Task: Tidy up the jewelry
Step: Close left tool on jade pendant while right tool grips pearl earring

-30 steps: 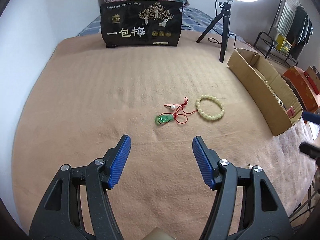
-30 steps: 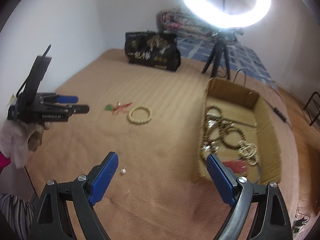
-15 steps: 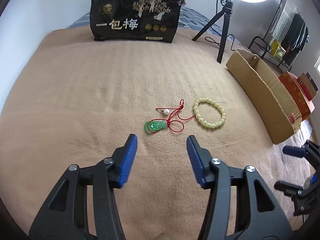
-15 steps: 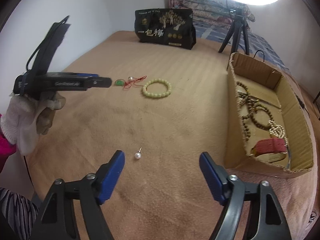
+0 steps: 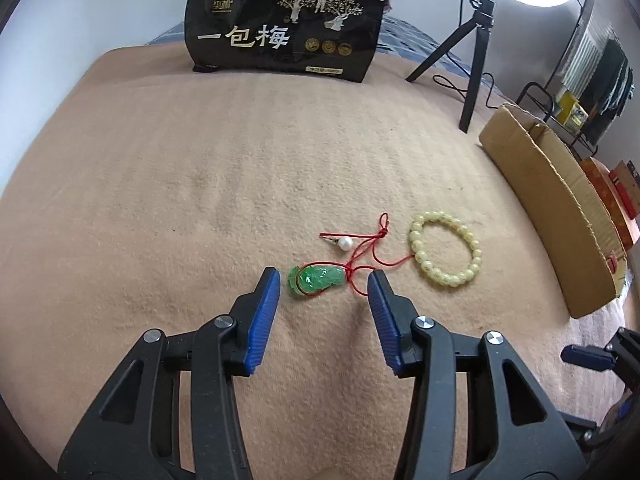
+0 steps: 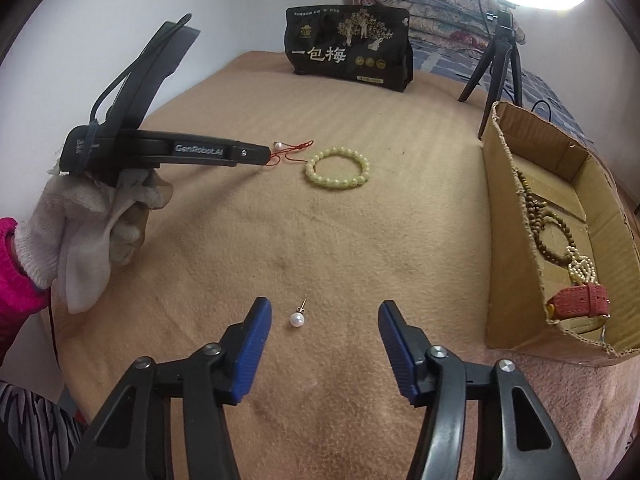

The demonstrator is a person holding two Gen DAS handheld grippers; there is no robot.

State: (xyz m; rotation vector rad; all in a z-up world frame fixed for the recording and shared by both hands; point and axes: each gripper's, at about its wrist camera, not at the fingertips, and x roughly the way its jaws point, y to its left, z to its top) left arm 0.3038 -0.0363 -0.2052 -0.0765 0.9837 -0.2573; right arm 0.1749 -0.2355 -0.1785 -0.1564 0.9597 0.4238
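Note:
A green jade pendant [image 5: 317,280] on a red cord [image 5: 370,246] lies on the tan blanket. My left gripper [image 5: 323,286] is open, its blue jaws on either side of the pendant. A pearl earring [image 5: 345,243] lies on the cord, and a pale green bead bracelet [image 5: 445,253] lies to its right. In the right wrist view, my right gripper [image 6: 325,314] is open just above a second pearl earring [image 6: 297,319] near its left jaw. The bracelet [image 6: 337,167] and the left gripper [image 6: 256,155] show farther back. A cardboard box [image 6: 516,216] holds several pieces of jewelry.
A black snack bag [image 5: 285,24] stands at the far edge of the blanket. A ring light on a tripod [image 5: 476,52] stands at the back right. The cardboard box [image 5: 552,208] lies along the right side. The right gripper [image 5: 588,356] shows at the lower right.
My left gripper has moved forward and down so its jaws now flank the jade pendant. My right gripper has moved down toward the loose pearl earring, jaws narrowed slightly.

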